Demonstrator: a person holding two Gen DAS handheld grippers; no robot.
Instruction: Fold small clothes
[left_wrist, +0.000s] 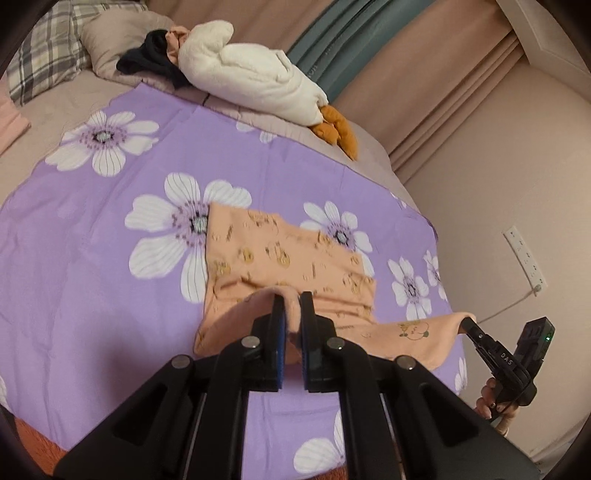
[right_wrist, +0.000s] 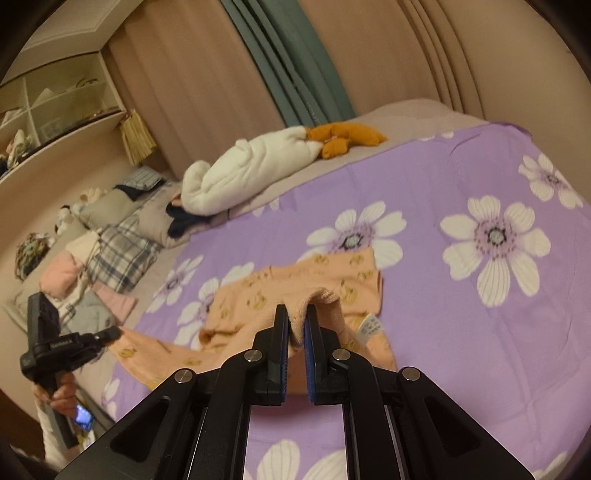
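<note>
A small peach garment (left_wrist: 280, 254) printed with yellow figures lies on a purple flowered sheet (left_wrist: 110, 258); its near edge is lifted off the sheet. My left gripper (left_wrist: 291, 300) is shut on a fold of that near edge. The right gripper (left_wrist: 465, 322) shows at the right of the left wrist view, pinching the garment's other lifted corner. In the right wrist view my right gripper (right_wrist: 296, 310) is shut on a bunched edge of the garment (right_wrist: 332, 273), whose white label hangs beside it. The left gripper (right_wrist: 115, 331) holds the stretched corner at the left.
A white plush goose (left_wrist: 243, 70) with orange feet lies at the sheet's far edge, with dark clothes (left_wrist: 155, 55) beside it. Plaid pillows (right_wrist: 118, 254) and folded items sit along the headboard side. A wall socket (left_wrist: 524, 258) and curtains border the bed.
</note>
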